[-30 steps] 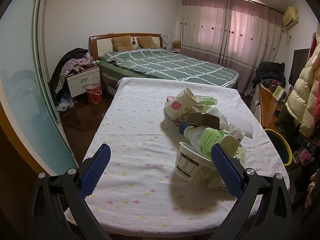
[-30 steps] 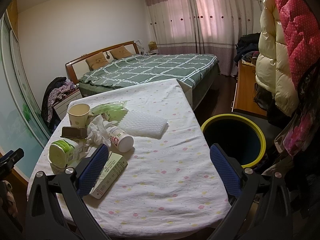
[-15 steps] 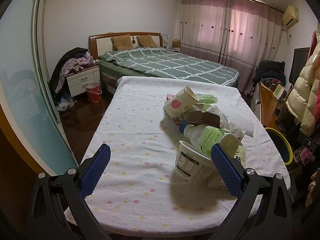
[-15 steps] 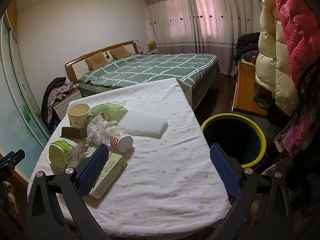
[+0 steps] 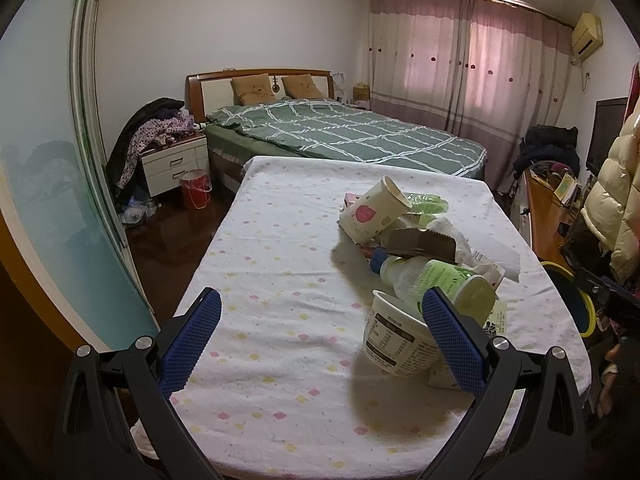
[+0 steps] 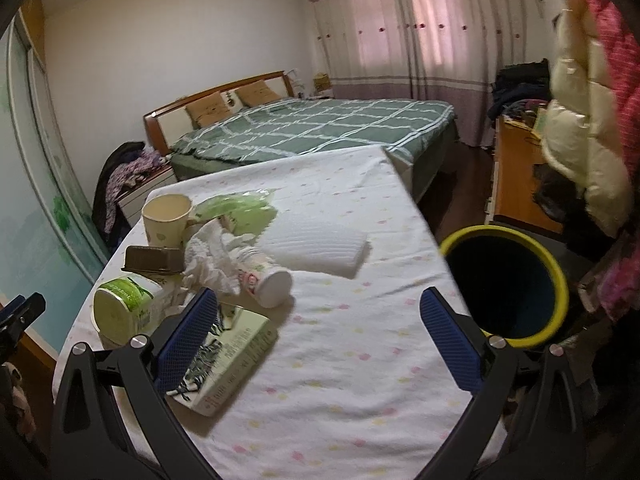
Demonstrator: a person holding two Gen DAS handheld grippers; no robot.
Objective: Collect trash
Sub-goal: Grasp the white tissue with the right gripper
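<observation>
My left gripper [image 5: 320, 336] hangs over the near end of the table [image 5: 280, 280], jaws wide apart and empty. The trash pile lies ahead and to the right of them; the tipped white tub [image 5: 394, 340] sits just inside my right finger, whose pad hides part of it. My right gripper [image 6: 318, 340] is also spread wide, holding nothing. Its left pad overlaps the flat carton [image 6: 228, 364]; the rest of the pile lies ahead and to the left, and the yellow-rimmed bin [image 6: 504, 284] stands off the table edge, ahead and to the right.

Counted across both views: one paper cup [image 6: 166, 216], one brown box [image 6: 154, 258], one green-labelled bottle [image 6: 126, 308], one small white bottle [image 6: 266, 284], one crumpled tissue [image 6: 208, 256], one green bag [image 6: 236, 210], one white foam pad [image 6: 316, 246], one tub, one carton.

The print on the carton is blurred. In the left view the bin is mostly cut off.
</observation>
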